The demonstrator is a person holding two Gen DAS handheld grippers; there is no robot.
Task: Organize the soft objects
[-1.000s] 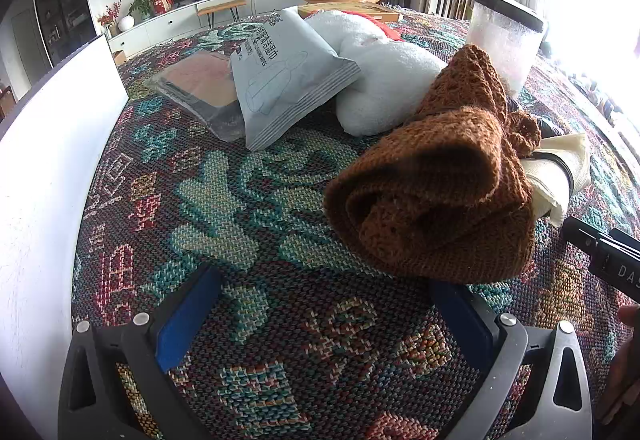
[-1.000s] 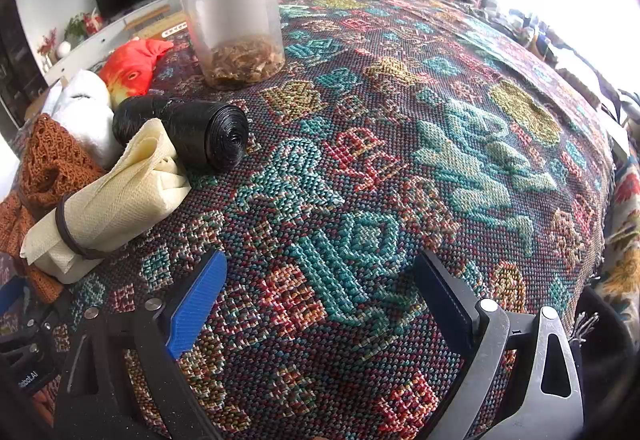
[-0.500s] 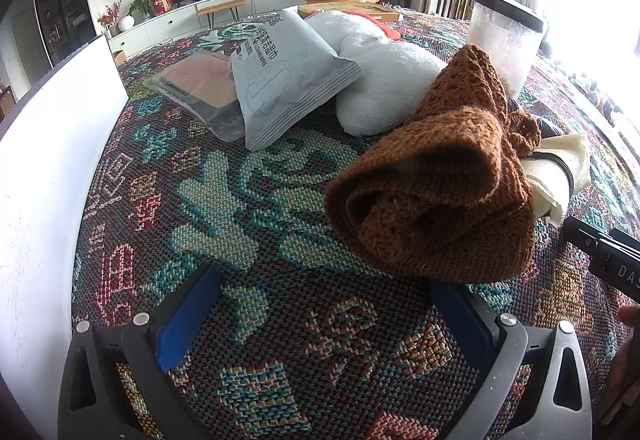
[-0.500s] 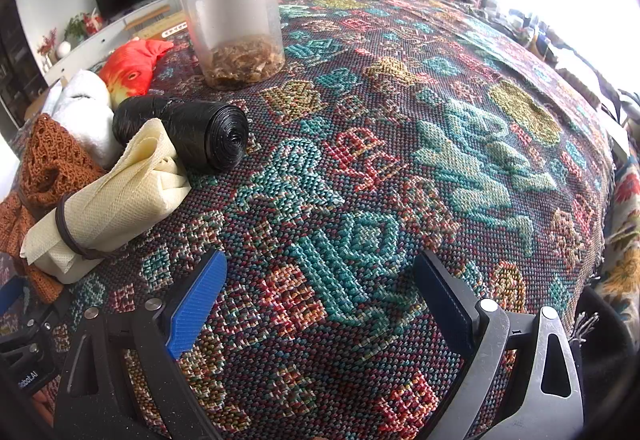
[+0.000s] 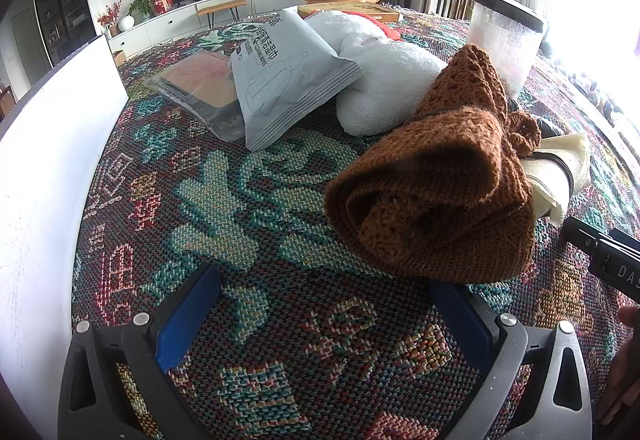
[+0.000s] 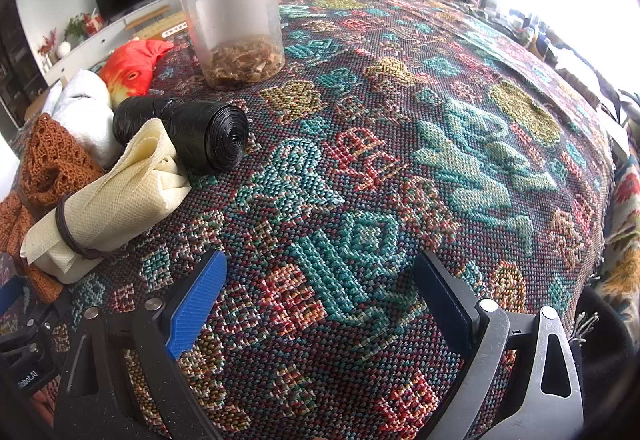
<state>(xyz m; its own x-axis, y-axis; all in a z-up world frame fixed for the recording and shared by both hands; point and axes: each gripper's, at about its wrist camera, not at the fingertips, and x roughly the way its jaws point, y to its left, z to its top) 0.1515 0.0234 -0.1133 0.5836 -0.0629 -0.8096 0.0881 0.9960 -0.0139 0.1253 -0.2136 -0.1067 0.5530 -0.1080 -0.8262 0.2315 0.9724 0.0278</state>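
A rolled brown knitted cloth [image 5: 440, 192] lies on the patterned tablecloth just ahead and right of my left gripper [image 5: 320, 304], which is open and empty. Behind it are a white plush [image 5: 384, 80] and a grey soft packet [image 5: 288, 80]. A cream cloth roll tied with a band [image 6: 108, 204] lies ahead and left of my right gripper [image 6: 320, 288], also open and empty. A black bag roll [image 6: 192, 128] and a red fish plush [image 6: 132, 68] sit behind it. The brown cloth [image 6: 44, 164] shows at the far left there.
A clear jar with a black lid [image 6: 236, 32] stands at the back. A flat clear-wrapped package [image 5: 196, 88] lies beside the grey packet. A white box wall [image 5: 44, 168] runs along the left. The table edge [image 6: 608, 176] drops off at the right.
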